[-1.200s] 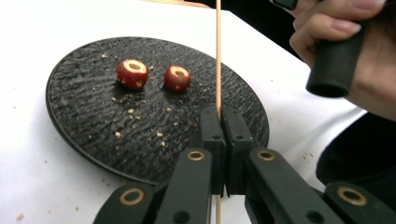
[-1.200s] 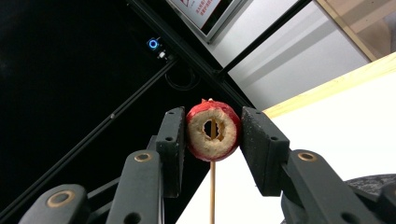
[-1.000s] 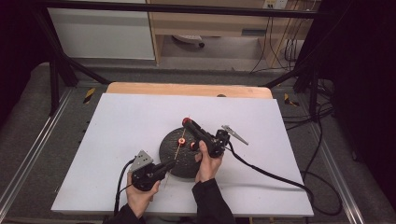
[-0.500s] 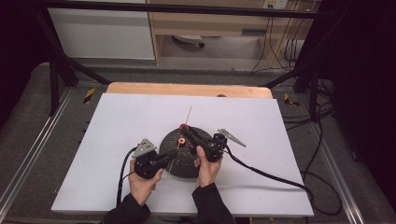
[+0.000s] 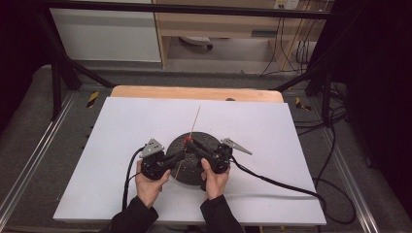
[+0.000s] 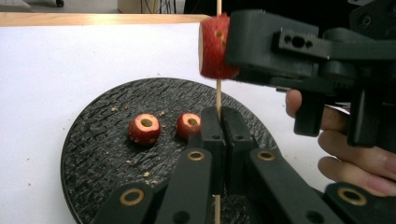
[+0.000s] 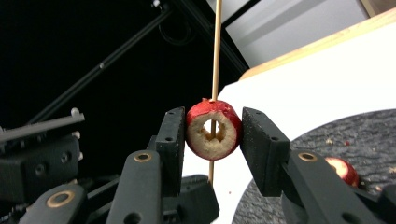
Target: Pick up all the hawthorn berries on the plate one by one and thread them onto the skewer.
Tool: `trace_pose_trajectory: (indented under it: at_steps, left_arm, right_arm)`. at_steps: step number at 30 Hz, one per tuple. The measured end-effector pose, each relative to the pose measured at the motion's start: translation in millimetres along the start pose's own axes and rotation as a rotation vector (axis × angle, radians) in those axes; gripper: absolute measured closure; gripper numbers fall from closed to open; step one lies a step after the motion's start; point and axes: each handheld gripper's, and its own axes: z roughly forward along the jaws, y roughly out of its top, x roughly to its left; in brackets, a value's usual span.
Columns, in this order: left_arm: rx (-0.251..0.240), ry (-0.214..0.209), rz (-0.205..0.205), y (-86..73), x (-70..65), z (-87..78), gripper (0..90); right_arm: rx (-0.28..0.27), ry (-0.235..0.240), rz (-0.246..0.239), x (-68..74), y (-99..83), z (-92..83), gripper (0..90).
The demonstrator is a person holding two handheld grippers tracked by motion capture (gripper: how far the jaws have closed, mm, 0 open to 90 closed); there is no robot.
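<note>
Beneath both grippers sits the dark round plate (image 6: 93,154) on the white table (image 5: 97,145). The left gripper (image 6: 218,122), which has swung in from the near-left edge of the plate, now stands its jaws together on the thin wooden skewer (image 6: 218,95), holding it upright. Just above it, the right gripper (image 7: 212,128) clamps a cored red fruit piece (image 7: 213,129), and the skewer now runs through its hole. Threading looks begun; two more red pieces (image 6: 144,129) wait on the plate just left of the left jaws.
</note>
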Motion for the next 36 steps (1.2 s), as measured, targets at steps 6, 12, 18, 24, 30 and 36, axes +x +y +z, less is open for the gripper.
trace_pose_trajectory:
  at_steps: [6,12,18,24,30,36]
  left_arm:
    - [0.004,-0.004,0.016,-2.1,3.2,-1.8,88.4]
    - [0.017,-0.010,0.024,-7.4,9.8,-10.4,88.4]
    - [0.051,-0.003,0.050,-15.4,19.0,-24.5,88.4]
    - [0.081,0.015,0.077,-23.7,26.6,-39.1,88.4]
    - [0.104,0.029,0.088,-32.5,34.9,-53.9,88.4]
    - [0.126,0.032,0.089,-41.9,43.7,-65.6,88.4]
  right_arm:
    - [0.033,-0.010,-0.018,0.3,-0.5,-0.8,58.8]
    - [0.069,-0.037,-0.093,3.9,9.7,-7.3,46.0]
    - [0.170,-0.087,-0.173,-1.3,23.2,-15.7,26.4]
    - [0.332,-0.148,-0.274,-8.9,31.2,-18.5,13.4]
    - [0.477,-0.207,-0.359,-16.9,38.3,-18.6,8.2]
    - [0.610,-0.243,-0.455,-20.3,45.6,-13.7,8.5]
